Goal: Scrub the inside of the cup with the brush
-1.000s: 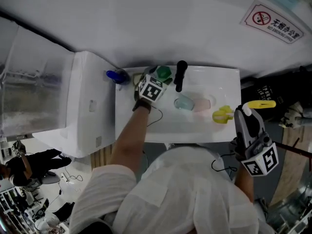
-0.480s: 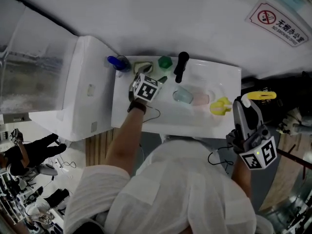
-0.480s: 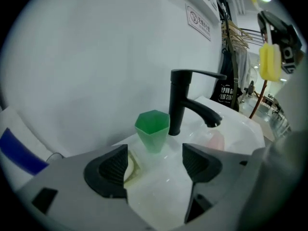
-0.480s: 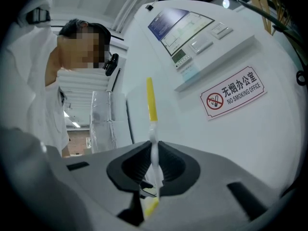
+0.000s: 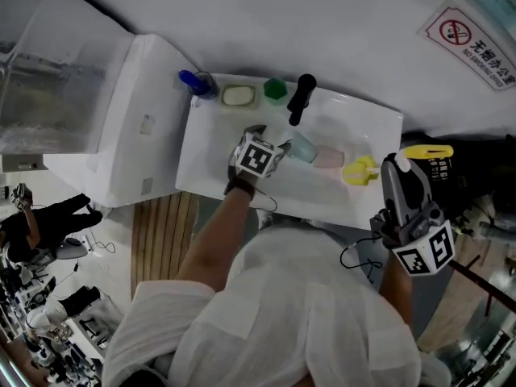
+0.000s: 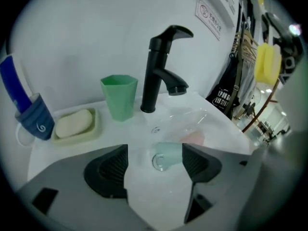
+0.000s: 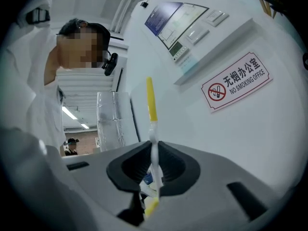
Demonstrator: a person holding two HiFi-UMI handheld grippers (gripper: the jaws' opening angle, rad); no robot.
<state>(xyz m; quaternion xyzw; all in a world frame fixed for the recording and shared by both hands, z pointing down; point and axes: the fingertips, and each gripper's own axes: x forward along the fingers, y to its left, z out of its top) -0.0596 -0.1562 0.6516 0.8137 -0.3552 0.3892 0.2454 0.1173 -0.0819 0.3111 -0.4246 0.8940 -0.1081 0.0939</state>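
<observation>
A pale blue-green cup (image 5: 303, 147) lies on its side in the white sink (image 5: 211, 158), mouth toward me. In the left gripper view the cup (image 6: 166, 156) sits between the spread jaws of my left gripper (image 6: 156, 163), untouched by the pads. In the head view this gripper (image 5: 282, 147) hangs over the basin, just left of the cup. My right gripper (image 5: 397, 169) stays off the sink's right end, shut on a thin yellow-and-white brush (image 7: 151, 110) that sticks out past its jaws. The brush (image 5: 427, 151) points away from the sink.
A black faucet (image 6: 161, 69) stands behind the basin, with a green cup (image 6: 119, 97), a soap dish (image 6: 75, 124) and a blue holder (image 6: 34, 117) along the back ledge. A pink object (image 5: 328, 158) and a yellow object (image 5: 359, 170) lie in the basin right of the cup.
My left gripper has come forward and right from the back ledge by the green cup, and now hangs over the basin at the lying cup. The right gripper has barely moved.
</observation>
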